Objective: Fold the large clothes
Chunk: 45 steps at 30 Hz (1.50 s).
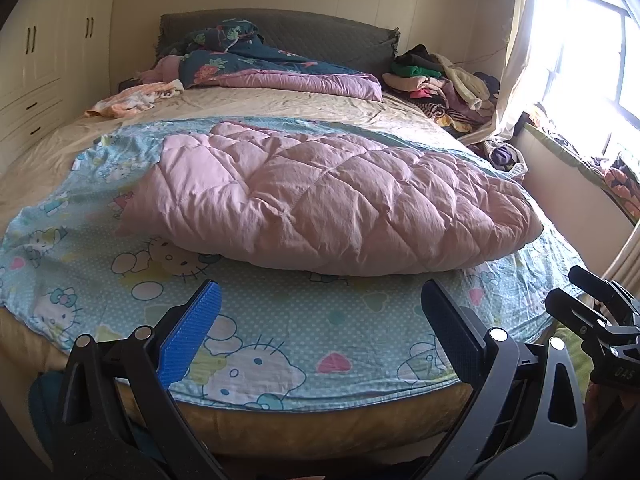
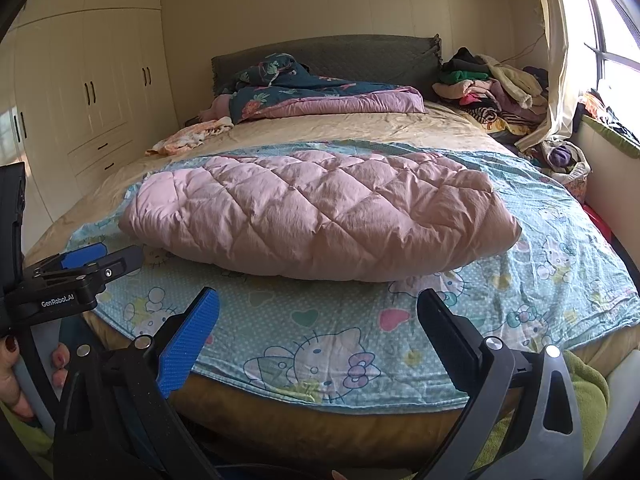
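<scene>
A pink quilted padded garment [image 1: 328, 196] [image 2: 316, 216] lies folded in a thick bundle on a light blue cartoon-cat sheet [image 1: 280, 320] [image 2: 340, 320] spread over the foot of the bed. My left gripper [image 1: 320, 320] hovers open above the sheet's near edge, short of the bundle, nothing between its fingers. My right gripper [image 2: 320, 328] is also open and holds nothing, at the same near edge. In the right wrist view the left gripper's body [image 2: 60, 280] shows at the left, held by a hand [image 2: 16, 372]. The right gripper's body [image 1: 600, 332] shows at the left wrist view's right edge.
A dark floral and purple duvet [image 1: 280, 68] lies crumpled by the grey headboard [image 1: 320, 32]. A heap of clothes [image 1: 440, 80] sits at the bed's far right corner, a peach cloth [image 1: 132, 100] at far left. White wardrobes [image 2: 80, 100] stand left; a bright window [image 1: 588, 60] is at right.
</scene>
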Each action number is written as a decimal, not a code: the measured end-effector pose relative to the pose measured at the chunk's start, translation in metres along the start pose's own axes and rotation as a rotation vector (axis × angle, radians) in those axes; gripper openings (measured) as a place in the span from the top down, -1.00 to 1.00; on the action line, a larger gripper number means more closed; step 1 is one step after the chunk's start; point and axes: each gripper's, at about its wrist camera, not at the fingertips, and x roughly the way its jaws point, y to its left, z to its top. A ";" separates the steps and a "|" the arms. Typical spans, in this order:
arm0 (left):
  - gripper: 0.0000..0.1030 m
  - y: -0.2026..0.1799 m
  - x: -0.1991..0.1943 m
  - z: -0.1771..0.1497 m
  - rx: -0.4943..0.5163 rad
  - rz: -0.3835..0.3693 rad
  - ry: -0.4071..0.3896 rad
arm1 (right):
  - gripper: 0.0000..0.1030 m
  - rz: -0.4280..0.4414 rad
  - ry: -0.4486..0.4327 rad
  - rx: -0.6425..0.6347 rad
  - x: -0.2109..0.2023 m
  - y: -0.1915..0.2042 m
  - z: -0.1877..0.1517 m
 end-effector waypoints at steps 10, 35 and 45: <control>-0.82 0.001 -0.002 0.000 -0.001 0.004 0.000 | -0.92 -0.001 -0.001 -0.003 0.000 0.000 0.000; -0.82 0.006 -0.003 0.003 -0.001 0.008 -0.002 | -0.92 -0.002 -0.001 -0.011 -0.001 0.002 0.001; -0.82 0.006 -0.003 0.002 0.000 0.008 -0.002 | -0.92 -0.003 -0.002 -0.012 -0.001 0.002 0.000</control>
